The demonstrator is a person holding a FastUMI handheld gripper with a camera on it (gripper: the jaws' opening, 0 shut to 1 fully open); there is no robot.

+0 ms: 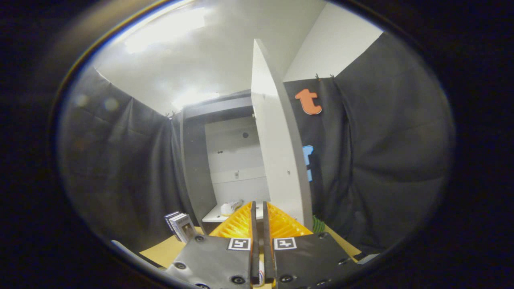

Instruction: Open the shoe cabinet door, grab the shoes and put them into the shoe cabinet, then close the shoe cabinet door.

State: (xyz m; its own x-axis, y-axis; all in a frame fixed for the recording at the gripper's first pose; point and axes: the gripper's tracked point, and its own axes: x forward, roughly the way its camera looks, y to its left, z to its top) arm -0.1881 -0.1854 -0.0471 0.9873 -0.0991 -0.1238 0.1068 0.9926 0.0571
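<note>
Gripper (259, 210): the two fingers (237, 224) stand nearly together, with a narrow slit between them running from the base to the tips. Jaws clenched. Nothing sits between the tips. Low in the slit, near the base, a small pale object with a bit of red shows; too little of it is visible to name it or to say whether the fingers press on it.

Under the fingers lies a yellowish table top (164, 251). To the left of the fingers, on that surface, two small boxes (180, 226) stand upright, leaning slightly, one just behind the other. To the right of the fingers, close to the foot of the door, a small green ribbed object (318, 224) shows in part.

Just ahead of the fingertips is the shoe cabinet (192, 160), dark on its outer side wall and top, pale inside. Its door (277, 152) stands open, swung out toward the gripper and seen almost edge-on; it rises from just beyond the right finger. The fingertips point at the opening, left of the door's lower edge, apart from it.

Inside, on the cabinet's bottom shelf (215, 216), a white shoe (231, 207) lies just beyond the left fingertip, partly hidden by it. The pale back panel above the shoe bears a few small dark holes.

Behind and on both sides hangs black cloth (381, 160); above it a white wall and ceiling with bright glare.
</note>
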